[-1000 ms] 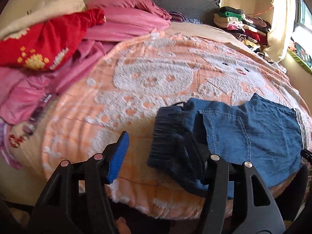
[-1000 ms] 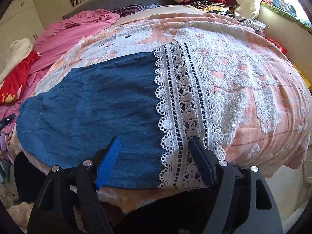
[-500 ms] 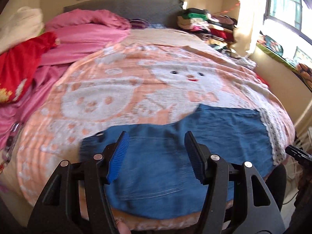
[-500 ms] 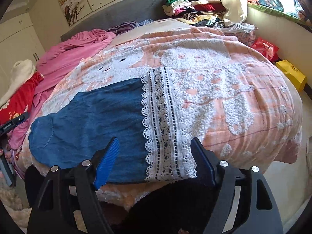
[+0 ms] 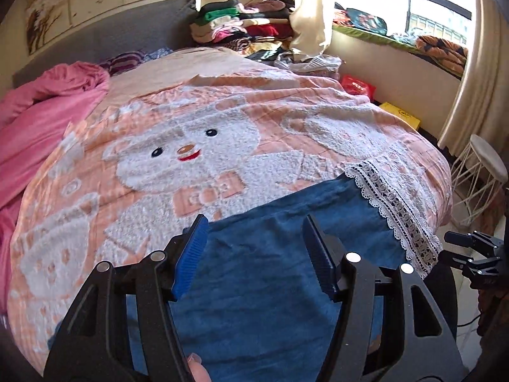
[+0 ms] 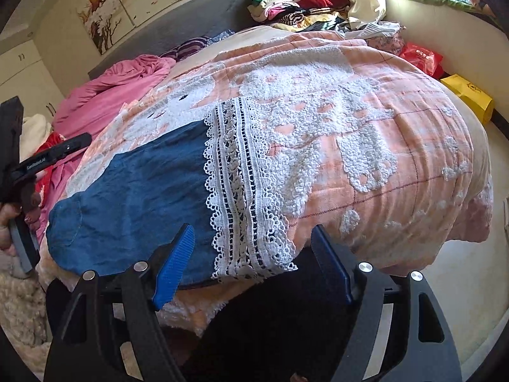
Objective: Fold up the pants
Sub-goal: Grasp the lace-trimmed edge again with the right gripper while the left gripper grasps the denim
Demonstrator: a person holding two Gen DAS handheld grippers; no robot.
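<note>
Where pants [image 5: 270,273] lay bunched, both empty grippers have retreated.

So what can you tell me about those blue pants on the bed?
The pants look like soft blue denim with a broad white lace hem and a patch pocket. They lie spread flat near the edge of the peach blanket, lace end to the right. Both tools are open and hold nothing.
</note>
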